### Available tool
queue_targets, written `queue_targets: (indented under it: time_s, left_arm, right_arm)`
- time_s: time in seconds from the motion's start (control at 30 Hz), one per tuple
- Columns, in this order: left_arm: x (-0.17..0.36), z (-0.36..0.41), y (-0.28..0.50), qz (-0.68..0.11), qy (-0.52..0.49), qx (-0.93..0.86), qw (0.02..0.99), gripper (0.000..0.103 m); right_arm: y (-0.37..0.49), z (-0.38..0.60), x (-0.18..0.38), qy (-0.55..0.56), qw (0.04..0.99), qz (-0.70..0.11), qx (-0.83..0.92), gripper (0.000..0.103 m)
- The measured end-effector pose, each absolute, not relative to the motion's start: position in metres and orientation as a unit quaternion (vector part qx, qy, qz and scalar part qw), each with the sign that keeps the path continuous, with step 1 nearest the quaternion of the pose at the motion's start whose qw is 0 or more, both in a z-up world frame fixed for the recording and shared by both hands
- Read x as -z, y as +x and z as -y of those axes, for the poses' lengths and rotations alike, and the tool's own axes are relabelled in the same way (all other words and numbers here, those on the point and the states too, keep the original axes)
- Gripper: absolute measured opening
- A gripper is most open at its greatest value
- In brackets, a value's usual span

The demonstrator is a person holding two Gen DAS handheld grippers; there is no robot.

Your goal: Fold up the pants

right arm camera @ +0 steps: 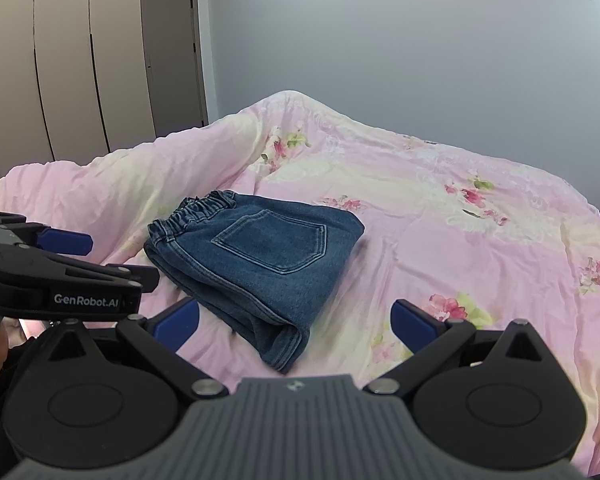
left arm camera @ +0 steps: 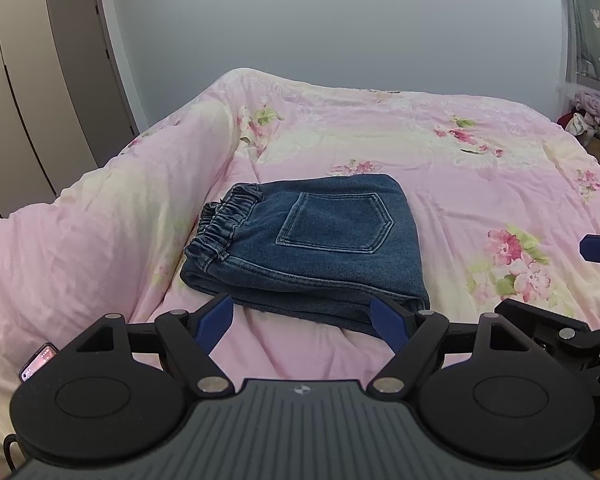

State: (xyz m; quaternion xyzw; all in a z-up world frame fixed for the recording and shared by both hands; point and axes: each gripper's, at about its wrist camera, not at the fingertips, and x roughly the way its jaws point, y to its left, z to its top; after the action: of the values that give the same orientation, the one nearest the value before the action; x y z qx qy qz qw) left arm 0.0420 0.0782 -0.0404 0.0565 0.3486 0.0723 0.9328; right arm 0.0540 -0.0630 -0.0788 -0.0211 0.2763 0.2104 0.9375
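Note:
Blue denim pants (left arm camera: pixel 304 248) lie folded into a compact stack on the pink floral bedspread (left arm camera: pixel 440 160), back pocket up, elastic waistband to the left. My left gripper (left arm camera: pixel 302 316) is open and empty, just in front of the stack's near edge. In the right wrist view the pants (right arm camera: pixel 260 256) lie ahead and slightly left. My right gripper (right arm camera: pixel 296 320) is open and empty, its blue fingertips on either side of the stack's near corner without touching it. The left gripper's body (right arm camera: pixel 60 280) shows at the left of that view.
A phone (left arm camera: pixel 38 362) lies on the bedspread at the near left. A raised fold of quilt (left arm camera: pixel 100 220) runs along the left. Wardrobe doors (right arm camera: pixel 60 60) and a door stand behind. Clothes are piled (left arm camera: pixel 592 116) at the far right.

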Motion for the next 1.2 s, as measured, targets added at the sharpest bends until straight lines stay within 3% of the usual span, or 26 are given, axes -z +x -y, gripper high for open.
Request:
queue_targets:
  time_s: [1.2]
  left_arm:
    - [0.0405,-0.0758,0.0403,-0.349,0.068,-0.082,0.931,0.091]
  right_arm:
    - [0.0528,0.0640,0.0776,-0.021,0.937,-0.278,-0.212,0.098]
